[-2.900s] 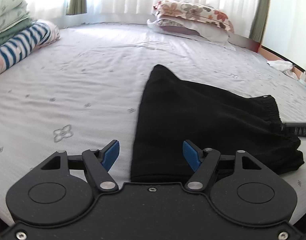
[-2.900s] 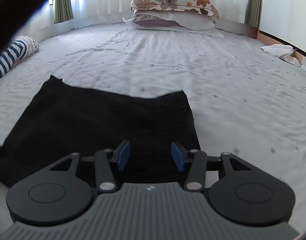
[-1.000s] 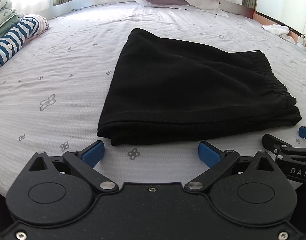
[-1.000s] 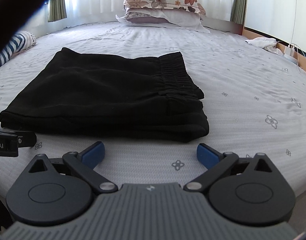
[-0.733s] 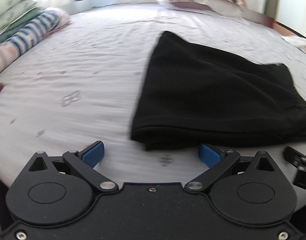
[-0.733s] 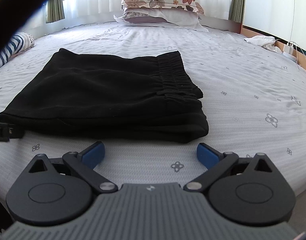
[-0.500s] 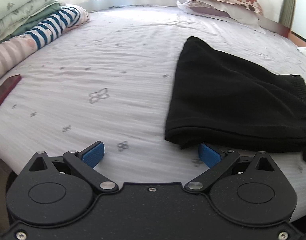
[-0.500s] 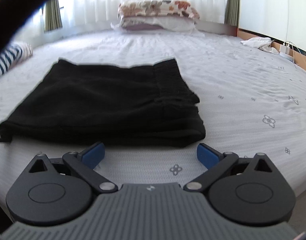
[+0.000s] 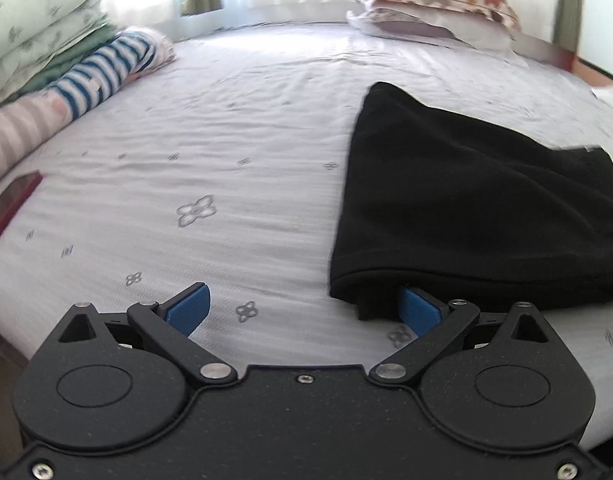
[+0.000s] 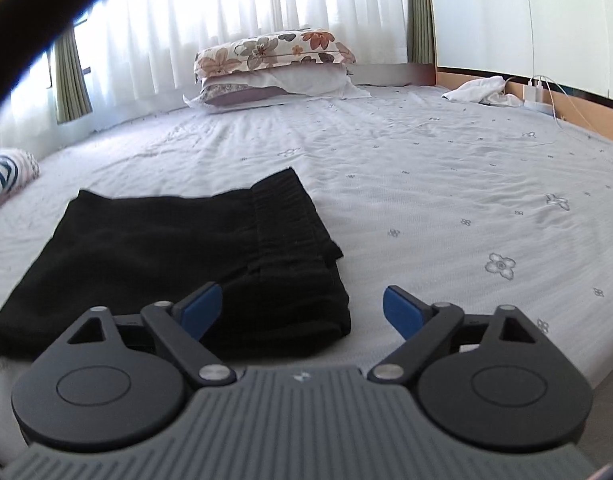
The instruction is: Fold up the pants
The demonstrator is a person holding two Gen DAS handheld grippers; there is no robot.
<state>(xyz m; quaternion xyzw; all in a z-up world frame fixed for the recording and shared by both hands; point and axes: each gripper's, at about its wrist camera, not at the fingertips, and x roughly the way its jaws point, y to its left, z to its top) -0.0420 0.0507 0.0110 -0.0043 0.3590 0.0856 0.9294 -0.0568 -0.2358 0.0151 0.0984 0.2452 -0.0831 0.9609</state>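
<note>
Judging by the way they slump flat, the black pants (image 9: 478, 208) will handle as a soft, light, limp bundle with no stiffness of its own; the knit looks thick and slightly fuzzy, so it should not slip from rubbery pads, but any layer not caught will sag and spoil the fold. The best hold is probably the two near corners, pinching through every layer at once.

The pants lie on the bed (image 9: 226, 152), already folded into a compact stack: right half of the frame in the left wrist view, lower left in the right wrist view. Their gathered elastic waistband (image 10: 282, 216) sits on top at the right end, and a rounded fold forms the near edge.

The left tongs (image 9: 302, 312) stand spread wide, their right blue pad just at the near left corner of the stack, pinching nothing. The right tongs (image 10: 302, 314) are also spread and have just been closing a little; the stack's near right corner sits between the pads, not yet pressed
</note>
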